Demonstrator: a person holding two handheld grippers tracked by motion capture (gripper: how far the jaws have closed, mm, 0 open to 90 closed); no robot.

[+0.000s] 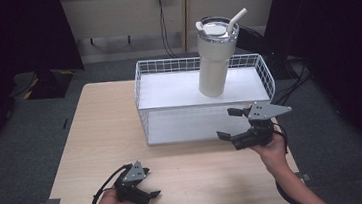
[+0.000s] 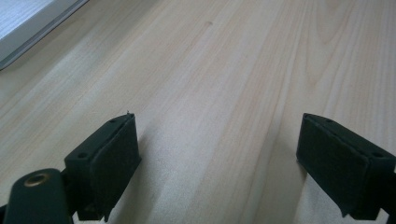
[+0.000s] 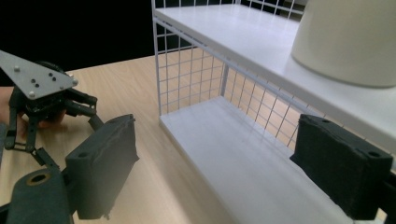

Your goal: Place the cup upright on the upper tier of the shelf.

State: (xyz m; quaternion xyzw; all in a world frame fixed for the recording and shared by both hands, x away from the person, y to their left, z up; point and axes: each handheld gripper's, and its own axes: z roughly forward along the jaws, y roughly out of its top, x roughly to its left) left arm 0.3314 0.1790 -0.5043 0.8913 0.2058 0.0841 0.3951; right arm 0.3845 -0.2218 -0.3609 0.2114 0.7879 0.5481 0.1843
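Tumbler (image 1: 214, 58): upright on rack (image 1: 168, 90) top shelf | right gripper (image 1: 235, 123): nearer, empty, jaws apart, just below-front | left gripper (image 1: 146, 183): empty, jaws apart, well apart on bench (image 1: 102, 134)

Cream-white tumbler (image 1: 214, 58) with a pale straw (image 1: 236, 21) and silvery lid rim. White wire-grid rack (image 1: 145, 93), white shelves. Light wood-grain desk (image 1: 107, 139), fine pale streaks. Both claws black, left claw (image 1: 147, 185), right claw (image 1: 231, 123), each with a grey plate on top. Grey carpet floor (image 1: 41, 130).
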